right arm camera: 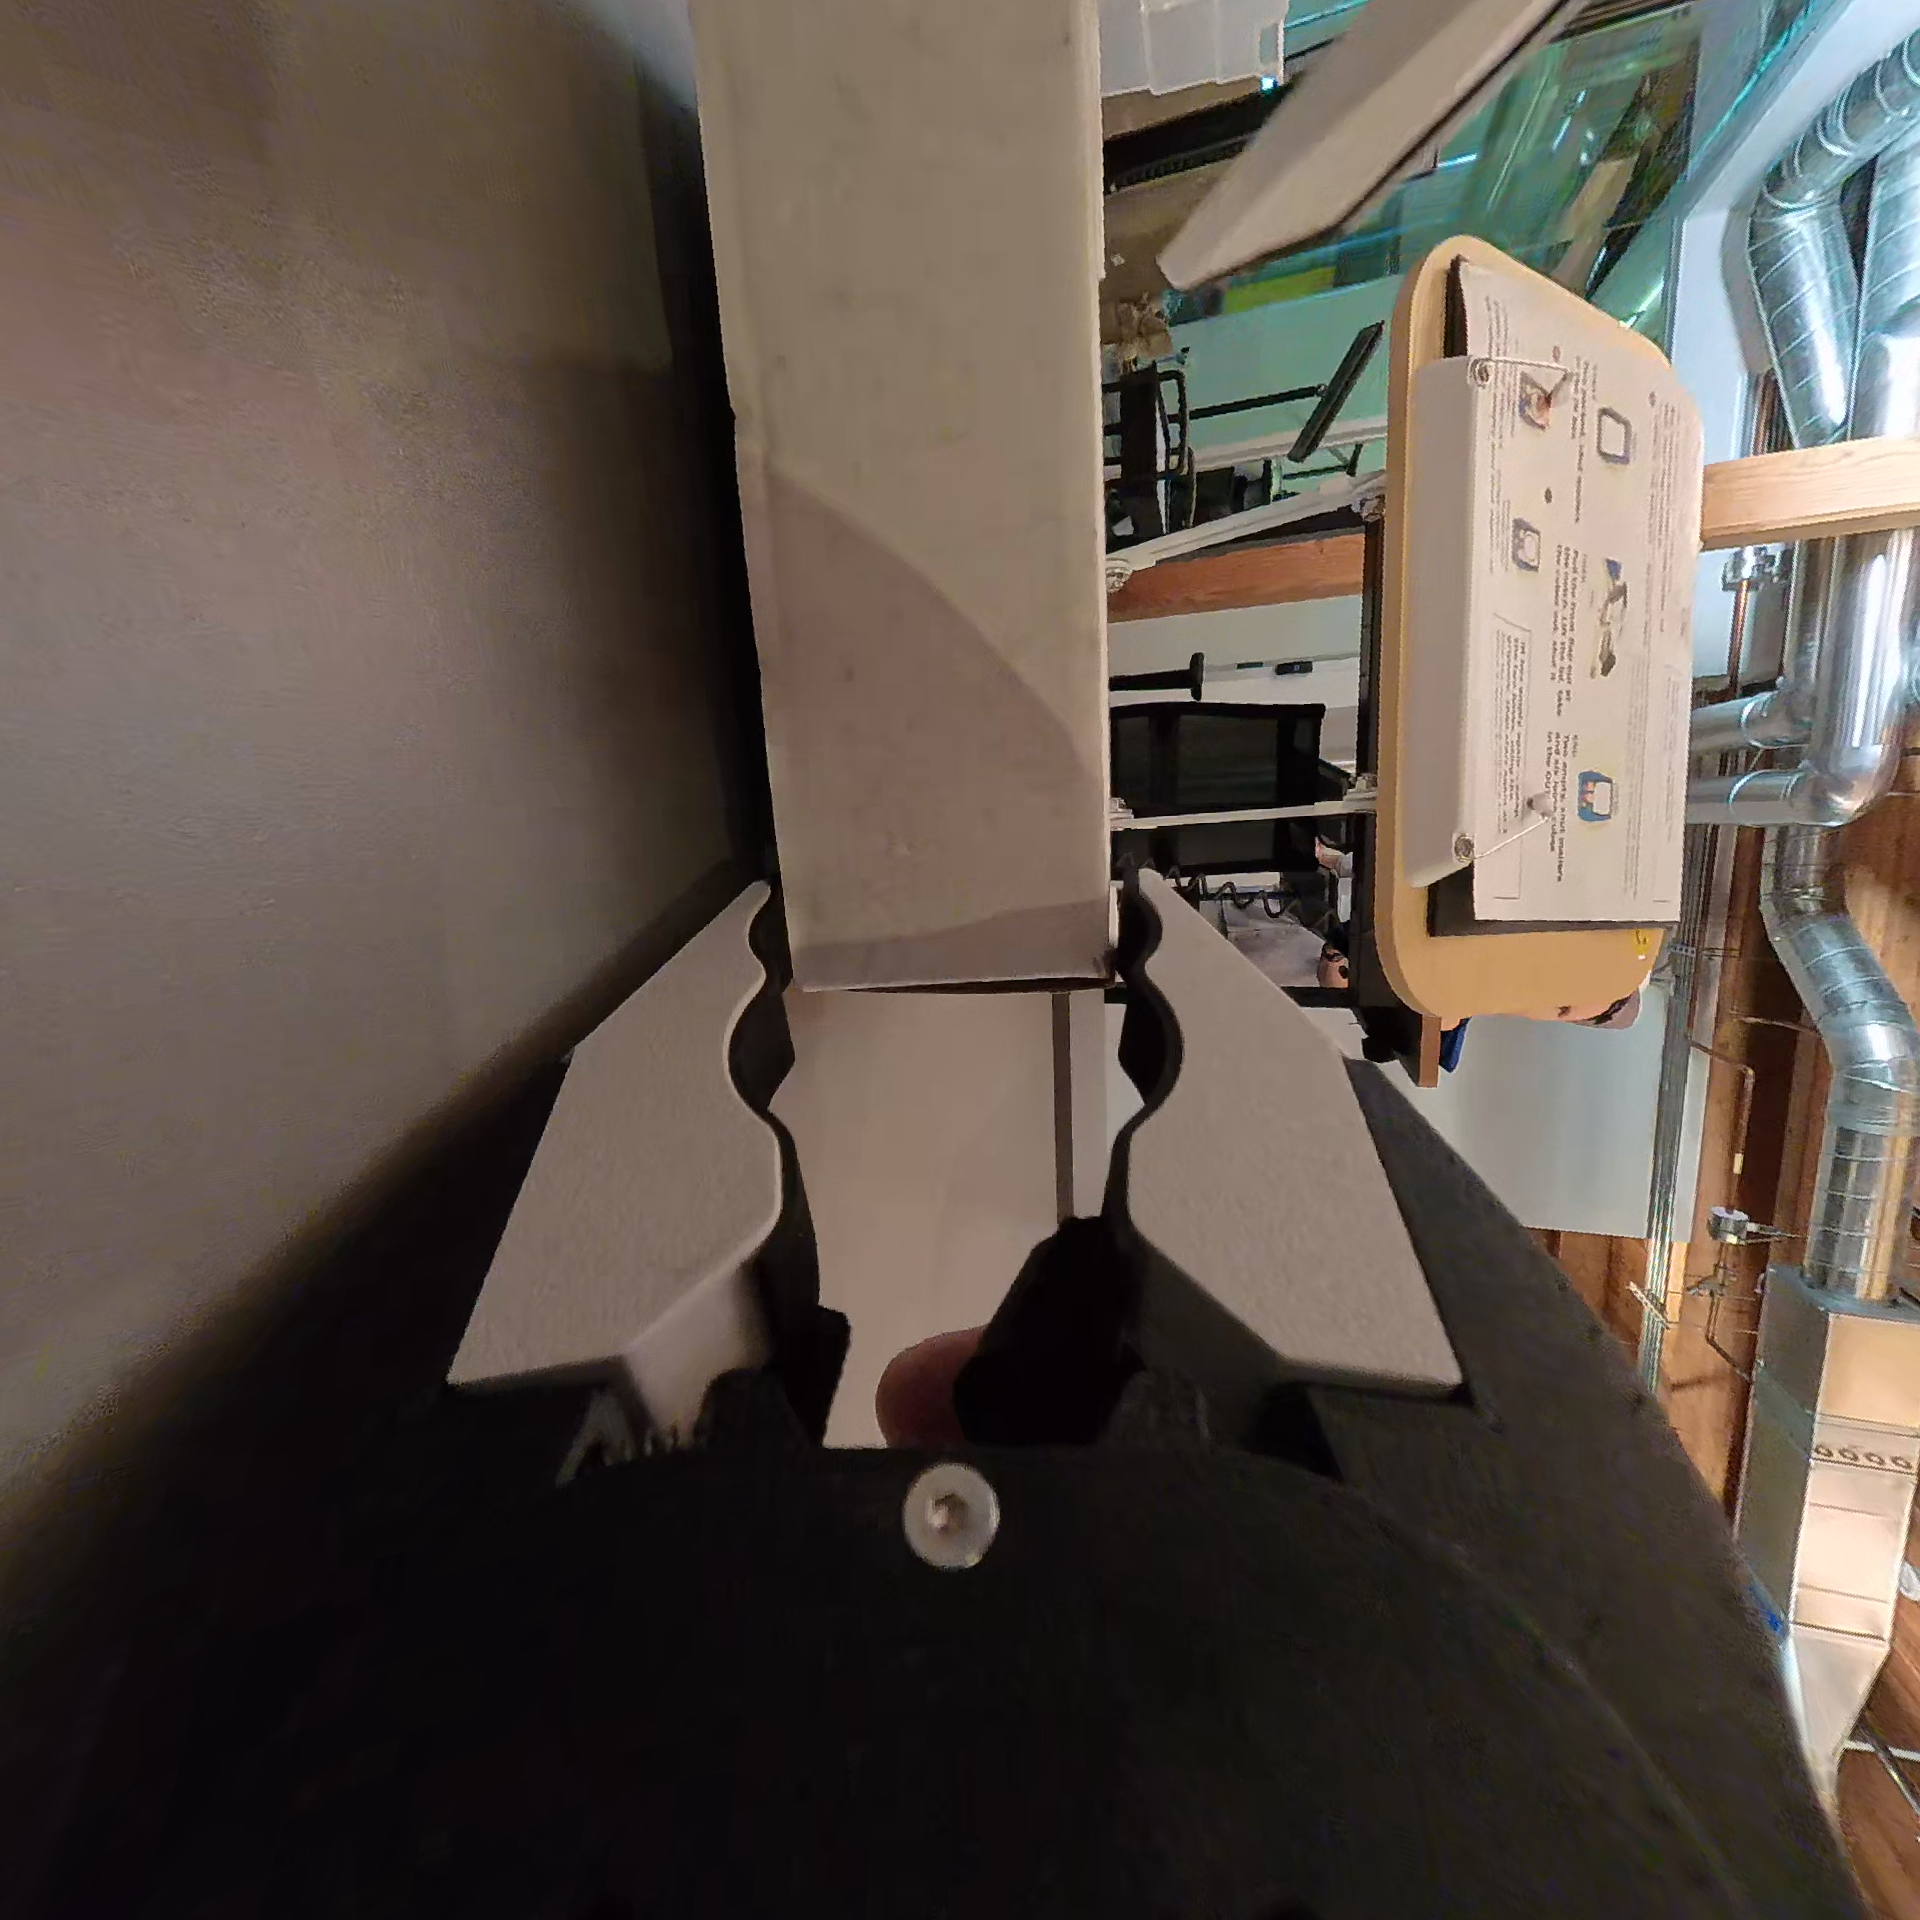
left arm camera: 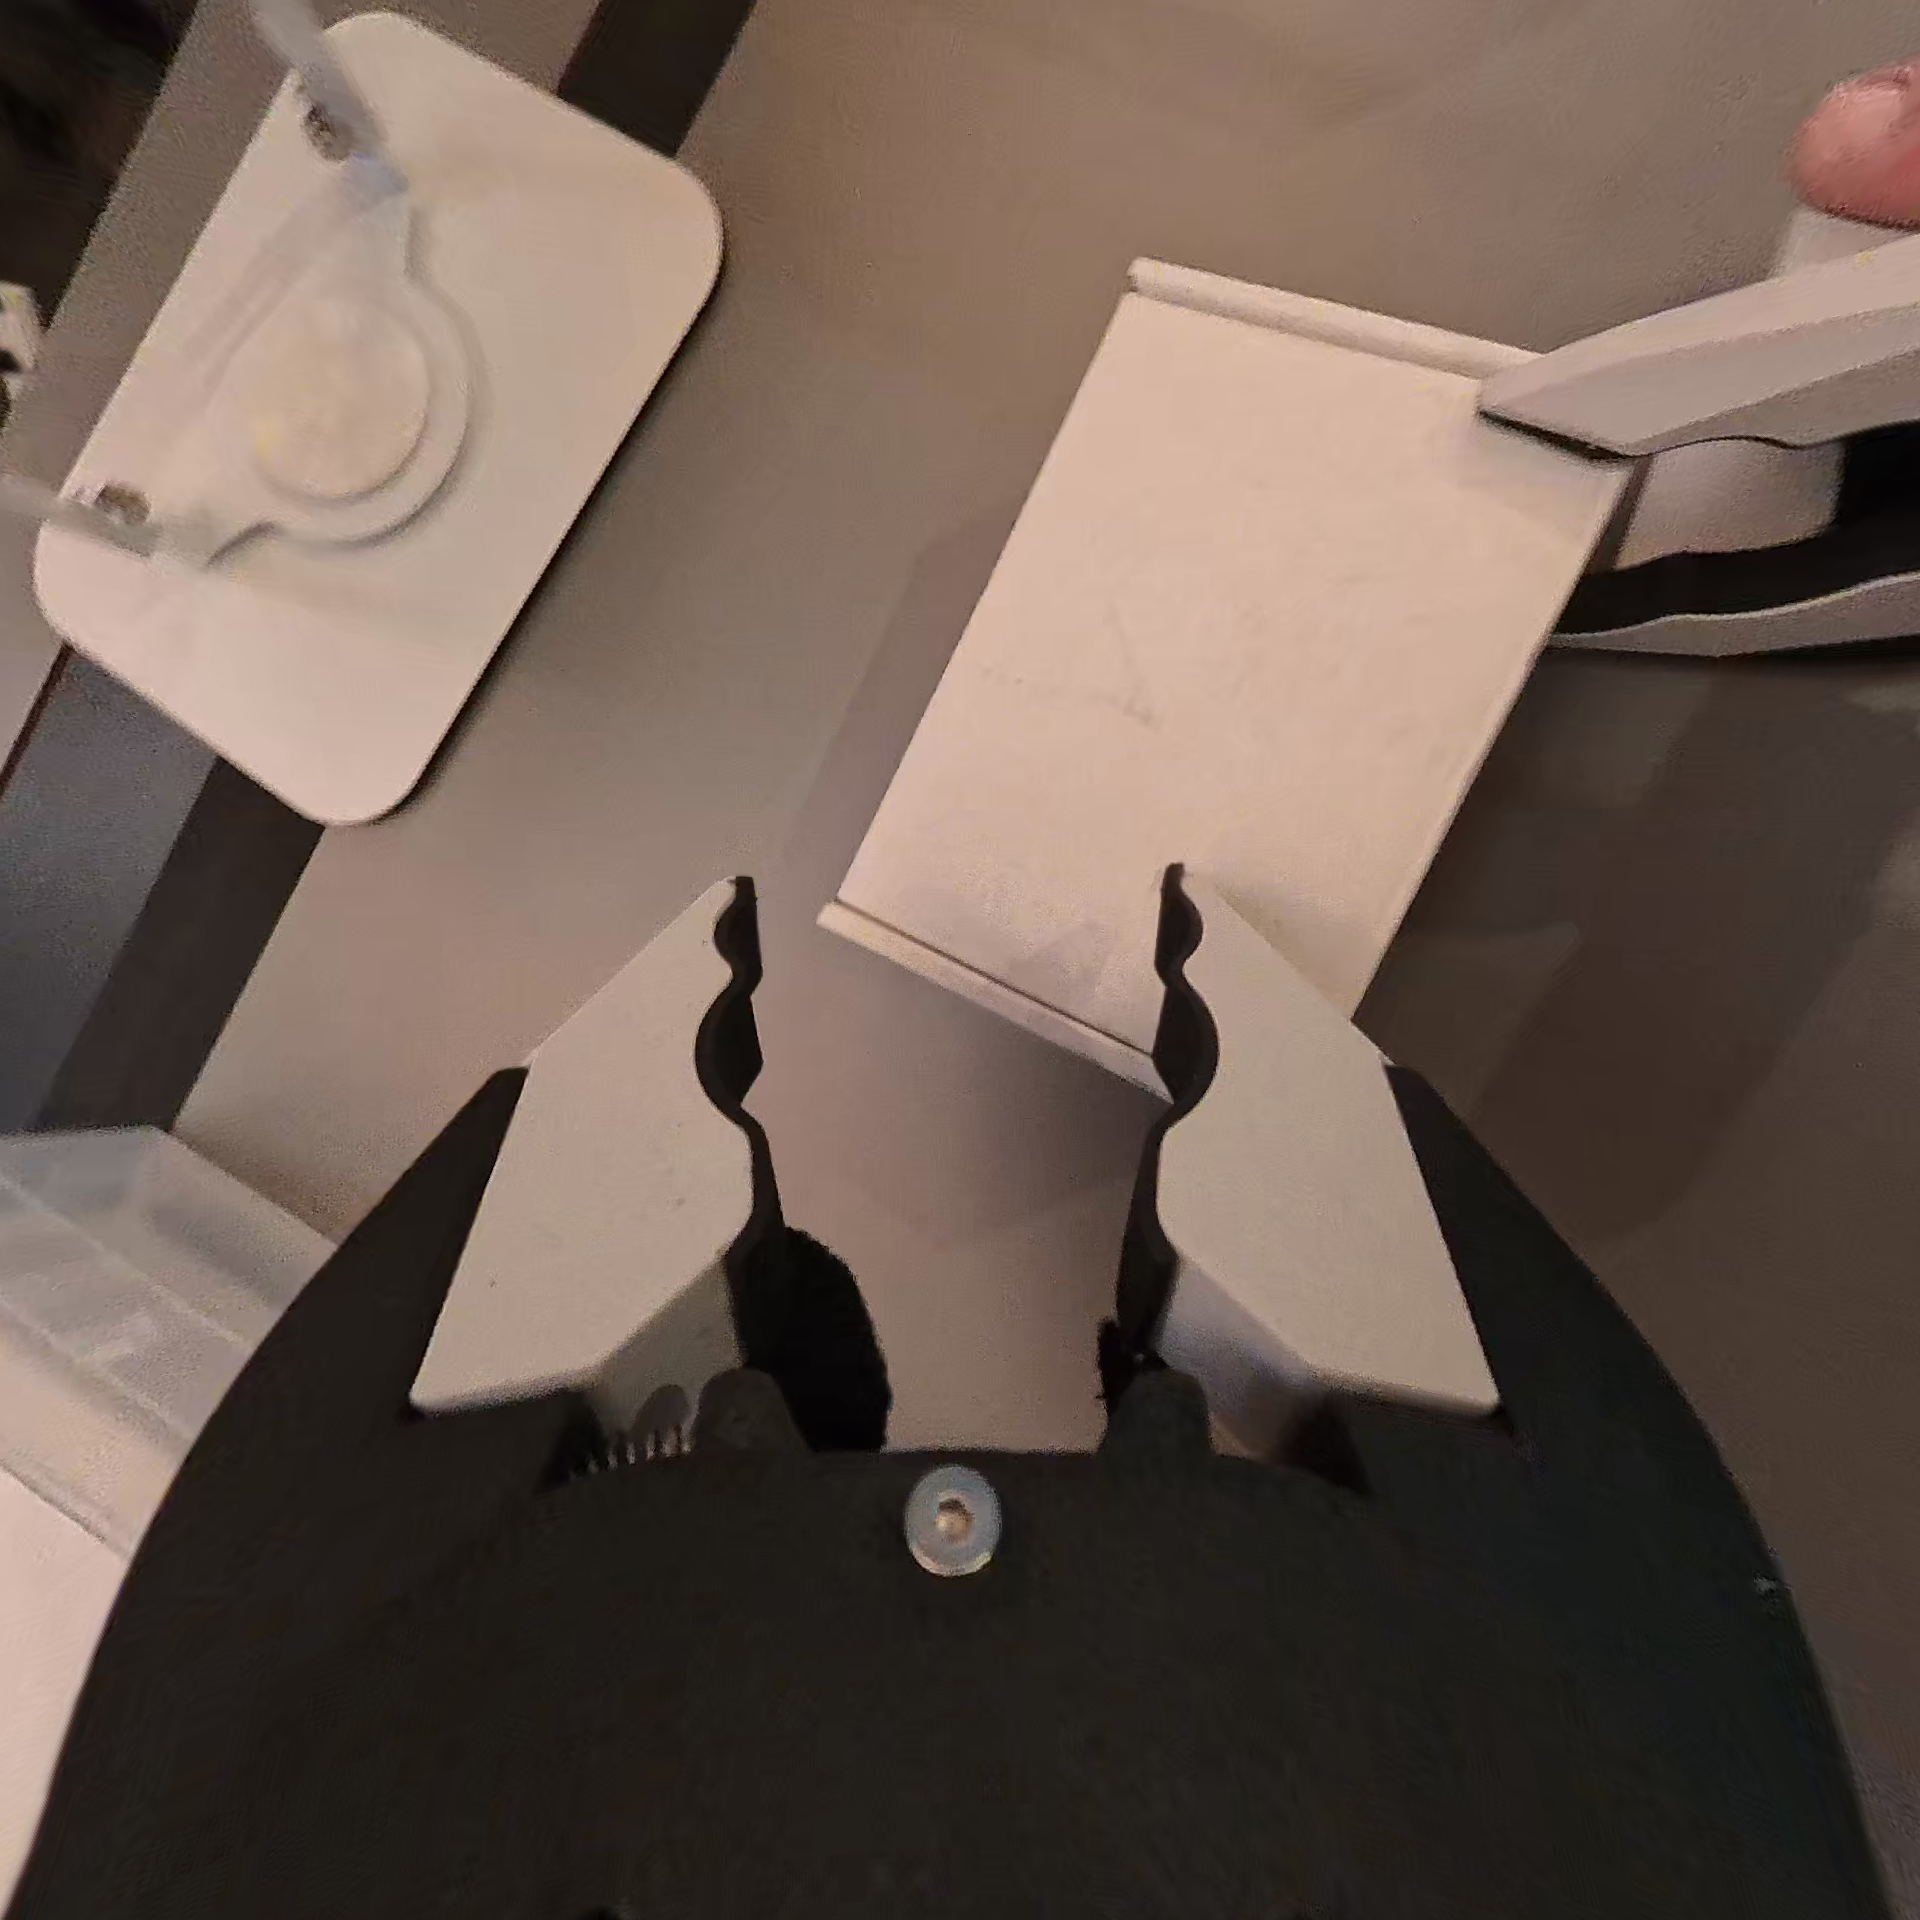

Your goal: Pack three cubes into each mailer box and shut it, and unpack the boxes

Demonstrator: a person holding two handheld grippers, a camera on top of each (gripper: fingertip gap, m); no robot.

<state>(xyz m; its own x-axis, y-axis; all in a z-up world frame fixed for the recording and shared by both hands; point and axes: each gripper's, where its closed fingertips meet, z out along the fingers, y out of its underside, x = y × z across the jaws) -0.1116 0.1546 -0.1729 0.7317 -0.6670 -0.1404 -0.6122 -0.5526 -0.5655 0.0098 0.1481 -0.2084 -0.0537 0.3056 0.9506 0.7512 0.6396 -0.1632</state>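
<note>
Black housing with a silver screw fills the bottom of the left wrist view, and from it the left gripper [left arm camera: 961, 883] reaches forward with its two white fingers spread wide, nothing between them but bare grey table [left arm camera: 1039, 156]. Just beyond its tips lies the white mailer box [left arm camera: 1226, 644], lid shut, flat on the table and turned at an angle; the right-hand finger overlaps the box's near corner in the picture, though whether it touches cannot be told. At the box's far right end the right gripper [left arm camera: 1538, 436] comes in from the side, one white finger lying over the top of that end. A white rounded plate [left arm camera: 343, 644] with a round fitting sits well apart at upper left, beside a dark strip in the tabletop, and a translucent plastic bin [left arm camera: 114, 1278] shows at the left edge. In the right wrist view, rolled sideways, the right gripper [right arm camera: 940, 914] has its jaws set on either side of the end of the mailer box [right arm camera: 914, 468], the pads right at its two faces, apparently pinching it. Behind stands a wooden board [right arm camera: 1455, 956] carrying a printed sheet [right arm camera: 1600, 623], with silver ducts [right arm camera: 1860, 1091] farther back.
</note>
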